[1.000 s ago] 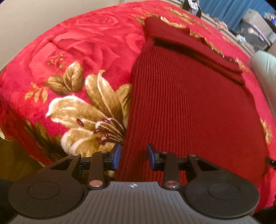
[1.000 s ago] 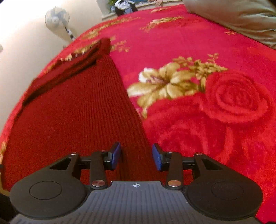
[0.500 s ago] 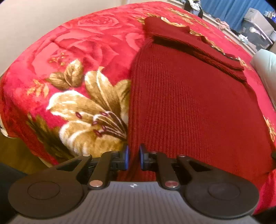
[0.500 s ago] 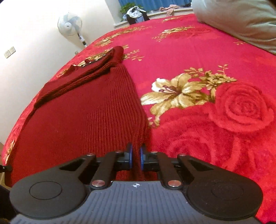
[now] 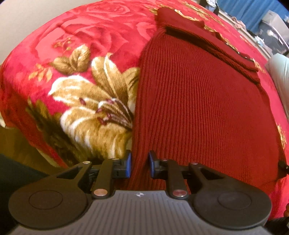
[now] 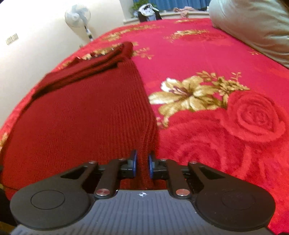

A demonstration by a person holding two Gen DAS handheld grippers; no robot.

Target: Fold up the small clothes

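Sweater (image 5: 198, 108), dark red rib knit, lies flat on the bed with its hem at the bed's near edge and its body running away toward the far side. Each hand has a hem corner, which looks like setup for lifting the hem and carrying it up over the body for a fold.

Left tool (image 5: 140, 165): sits on the hem corner beside the bed's left edge. Jaws narrow, not fully together, and they've just eased open a bit after closing in. A bunched ridge of knit fills the gap and both blue pads look to be against it, so I read it as a pinch on the sweater, though a loose one.

Right tool (image 6: 142, 165): on the opposite hem corner, jaws nearly together, a thin pleat of knit squeezed between the pads. Firmer-looking grip than the left.

Mid: knit body is smooth, side edges straight, red floral blanket (image 6: 207, 54) exposed on both sides.

Far: sleeves (image 5: 207, 38) already lie folded across the top of the body, so the widthwise part seems done and the lengthwise fold is what's left. Grey pillow (image 6: 252, 23) sits well apart toward the bed's far right corner; standing fan (image 6: 79, 16) is off the bed by the wall.
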